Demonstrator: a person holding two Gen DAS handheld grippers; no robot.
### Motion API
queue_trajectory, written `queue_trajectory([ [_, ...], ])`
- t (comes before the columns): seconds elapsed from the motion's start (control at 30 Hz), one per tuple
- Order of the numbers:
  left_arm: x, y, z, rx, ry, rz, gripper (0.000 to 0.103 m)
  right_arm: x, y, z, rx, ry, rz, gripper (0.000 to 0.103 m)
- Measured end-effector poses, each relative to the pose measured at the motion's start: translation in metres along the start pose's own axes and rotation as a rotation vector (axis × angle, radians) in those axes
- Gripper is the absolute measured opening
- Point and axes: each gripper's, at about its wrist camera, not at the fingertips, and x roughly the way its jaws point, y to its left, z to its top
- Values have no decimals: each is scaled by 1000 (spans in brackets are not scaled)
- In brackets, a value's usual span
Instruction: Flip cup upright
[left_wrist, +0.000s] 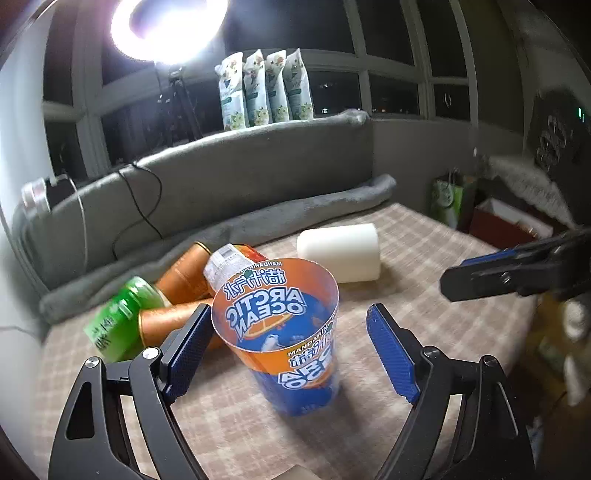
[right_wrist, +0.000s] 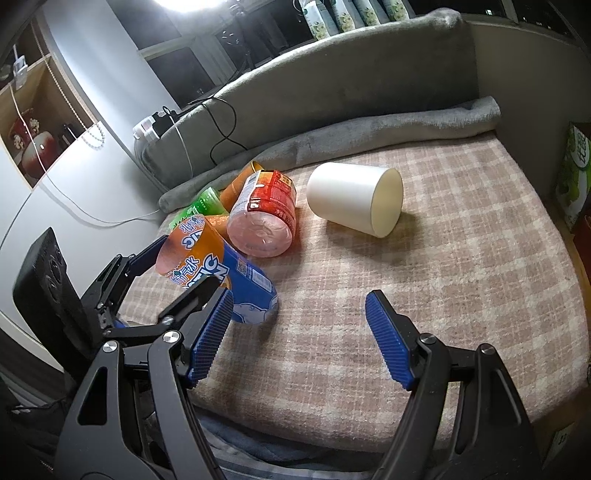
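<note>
Looking along the left gripper (left_wrist: 288, 350), we see its blue pads (left_wrist: 391, 358) spread wide on either side of the printed cup (left_wrist: 284, 332), which stands on the checked cloth (left_wrist: 424, 317) with its open mouth up, leaning somewhat. The left pad seems to touch or nearly touch the cup's rim; the right pad stands clear of it, so nothing is clamped. In the right wrist view the same cup (right_wrist: 218, 273) leans toward the left gripper (right_wrist: 177, 273), whose fingers flank it.

The right gripper (right_wrist: 299, 339) is wide open too and holds nothing; it hangs over bare cloth (right_wrist: 461, 258), to the right of the cup. In the left wrist view it (left_wrist: 517, 273) enters from the right edge, well apart from the cup.

Behind the cup lies a white cup (right_wrist: 354, 199) on its side, mouth facing the right gripper. Just left of that, a red jar (right_wrist: 264, 218), orange tubes (left_wrist: 181, 277) and a green bottle (left_wrist: 122, 317) lie in a heap close behind the cup. A grey blanket (right_wrist: 369, 136) rolls along the cloth's far edge.
</note>
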Motion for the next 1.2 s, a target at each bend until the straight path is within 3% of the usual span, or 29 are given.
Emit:
queue_trajectory([
  [0.2,-14,14,4,-78,-1,-40,84,-4,9,6,-33,-41,-13,77],
  [0.57,-44,50,0,-221,-3,-57,84,-5,33,14,-153,-154,-149,77],
  [0.63,-52,62,-2,-251,-19,-27,84,-6,39,15,-179,-191,-184,77],
  [0.7,-59,72,-3,-276,-43,13,84,-7,43,17,-197,-225,-213,84],
  [0.83,-75,94,-4,-324,-116,128,84,-13,51,20,-219,-308,-267,85],
  [0.97,-91,102,-4,-304,-206,275,84,-18,58,22,-228,-372,-302,90],
  [1.2,-109,105,0,-291,-305,363,84,-28,69,21,-250,-488,-372,96],
])
